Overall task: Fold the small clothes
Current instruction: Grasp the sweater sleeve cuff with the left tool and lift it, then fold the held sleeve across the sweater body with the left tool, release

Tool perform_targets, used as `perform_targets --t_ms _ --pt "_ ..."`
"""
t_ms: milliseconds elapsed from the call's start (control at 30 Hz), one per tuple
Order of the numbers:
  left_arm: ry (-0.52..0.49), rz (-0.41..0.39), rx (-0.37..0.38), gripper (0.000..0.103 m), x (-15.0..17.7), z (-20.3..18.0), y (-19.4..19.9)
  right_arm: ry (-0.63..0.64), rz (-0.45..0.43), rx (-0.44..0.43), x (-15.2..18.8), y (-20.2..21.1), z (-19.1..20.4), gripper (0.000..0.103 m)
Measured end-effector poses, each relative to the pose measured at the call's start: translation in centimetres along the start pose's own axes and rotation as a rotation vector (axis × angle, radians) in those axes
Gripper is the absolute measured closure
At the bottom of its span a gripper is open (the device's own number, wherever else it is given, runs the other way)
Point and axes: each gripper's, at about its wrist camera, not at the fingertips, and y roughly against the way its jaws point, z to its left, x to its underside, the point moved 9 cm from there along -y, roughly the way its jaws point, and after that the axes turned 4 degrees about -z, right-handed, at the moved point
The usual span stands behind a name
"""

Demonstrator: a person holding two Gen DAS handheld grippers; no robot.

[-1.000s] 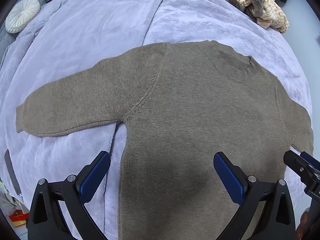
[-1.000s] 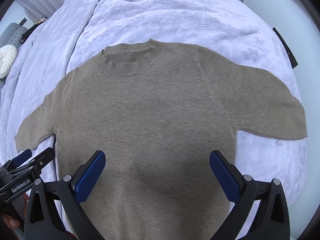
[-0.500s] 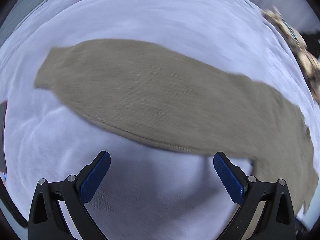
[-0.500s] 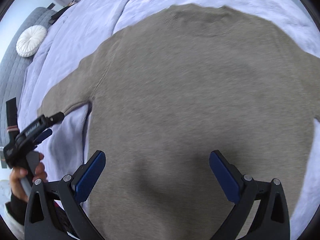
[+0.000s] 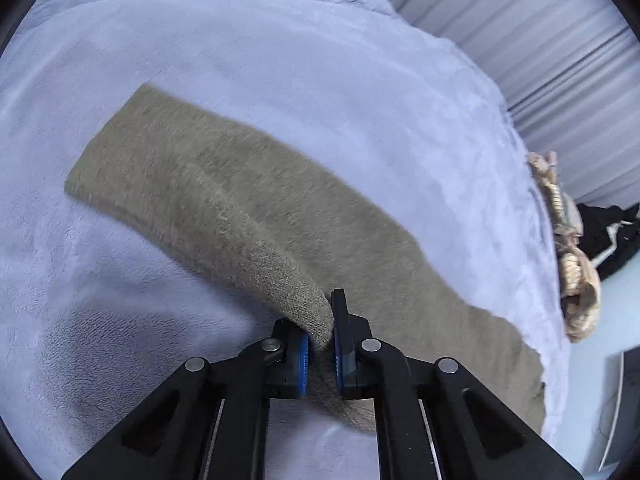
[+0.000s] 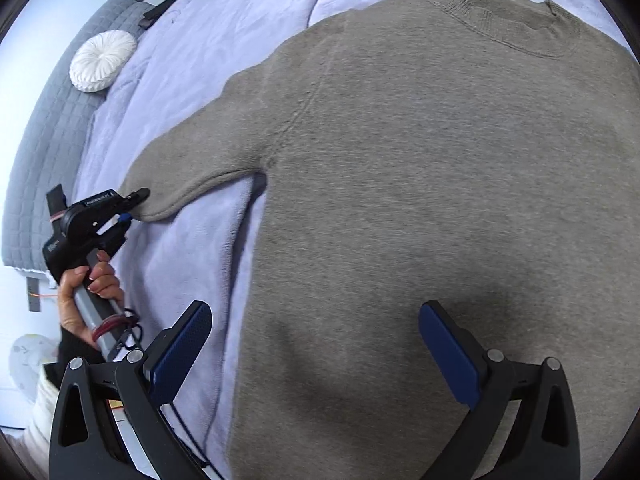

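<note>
Taupe knit sweater [image 6: 420,184] lying flat on lavender bedspread [image 5: 320,60]; left gripper [image 5: 320,350] fingers clenched on sleeve cuff [image 5: 308,308]; right gripper [image 6: 316,354] fingers released above sweater body.

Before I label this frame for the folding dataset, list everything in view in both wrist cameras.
sweater: 1, grey-brown knit, spread flat on the blanket, its sleeve pinched at the lower edge
blanket: 1, pale lilac plush, covering the bed
round cushion: 1, white, by the headboard
headboard: 1, grey quilted, far left
clothes pile: 1, beige striped and black, right edge of the bed
curtain: 1, grey pleated, upper right
left gripper: 1, black with blue pads, shut on the sleeve
left hand: 1, around the gripper handle
right gripper: 1, black with blue pads, open above the sweater body
</note>
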Motion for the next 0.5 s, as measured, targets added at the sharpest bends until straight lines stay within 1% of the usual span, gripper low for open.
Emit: perform_targets --t_ms 100,167,200,267,333,400,467,500 --pt "-0.038 -0.007 0.141 0.093 -0.2 -3.5 1.5 -0.013 -0.023 -0.045 -0.1 1.0 0.0 0.000" --pt "-0.093 -0.005 0.241 0.093 -0.3 -7.4 2.3 -0.024 -0.044 -0.066 -0.4 1.7 -0.4 0.000" --pt "-0.136 0.000 0.295 0.093 0.1 -10.0 3.0 -0.032 -0.054 -0.074 -0.5 2.1 -0.8 0.000" --pt "-0.211 0.015 0.377 0.093 1.0 -14.8 3.4 -0.055 -0.079 -0.084 -0.9 3.0 -1.8 0.000" --pt "-0.293 0.044 0.469 0.093 2.7 -20.3 3.9 -0.081 -0.111 -0.087 -1.2 4.2 -3.0 0.000" --pt "-0.358 0.087 0.544 0.093 5.4 -25.9 3.5 -0.106 -0.139 -0.087 -1.3 5.5 -4.4 0.000" --pt "-0.421 0.142 0.606 0.093 8.7 -30.4 3.4 -0.137 -0.172 -0.079 -1.7 6.8 -6.1 0.000" --pt "-0.466 0.177 0.619 0.093 11.2 -33.0 2.6 -0.152 -0.185 -0.074 -1.6 7.8 -7.3 0.000"
